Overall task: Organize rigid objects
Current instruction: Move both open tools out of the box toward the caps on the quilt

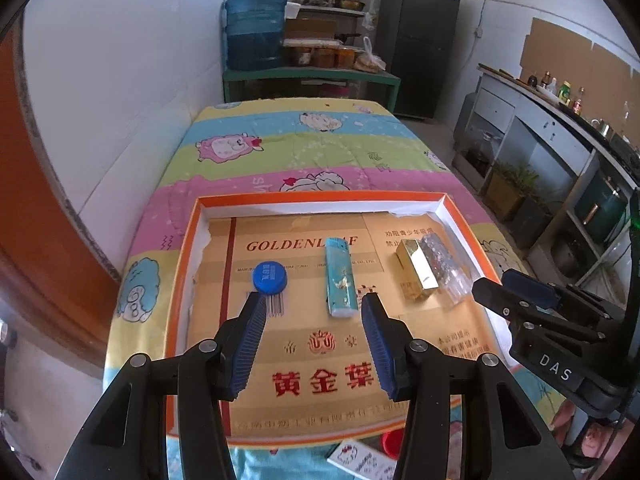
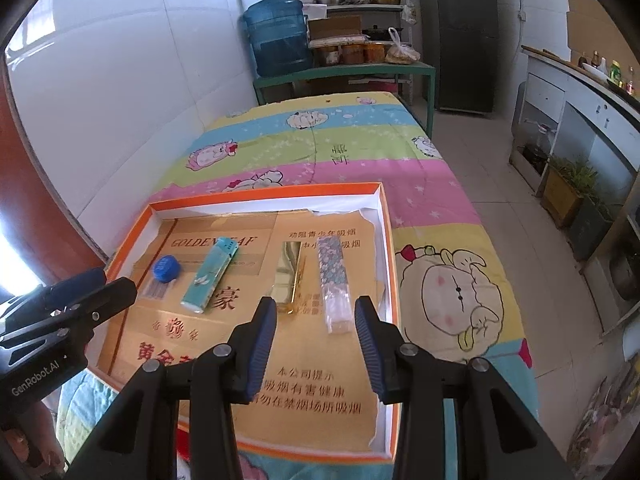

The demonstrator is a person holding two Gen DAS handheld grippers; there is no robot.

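An orange-rimmed shallow box [image 1: 188, 264] [image 2: 390, 264] lined with gold card lies on the cartoon blanket. In a row inside it lie a blue bottle cap [image 1: 269, 277] [image 2: 167, 269], a teal lighter [image 1: 340, 276] [image 2: 212, 274], a shiny gold box [image 1: 418, 274] [image 2: 290, 276] and a clear patterned case [image 1: 444, 264] [image 2: 334, 284]. My left gripper [image 1: 314, 304] is open and empty above the box, between cap and lighter. My right gripper [image 2: 316, 310] is open and empty, just short of the gold box and the clear case.
A small printed card box [image 1: 360, 460] and a red object [image 1: 392, 442] lie at the near edge of the blanket. A white wall runs along the left. A green table with a water jug [image 2: 280, 36], a fridge and kitchen counters stand beyond.
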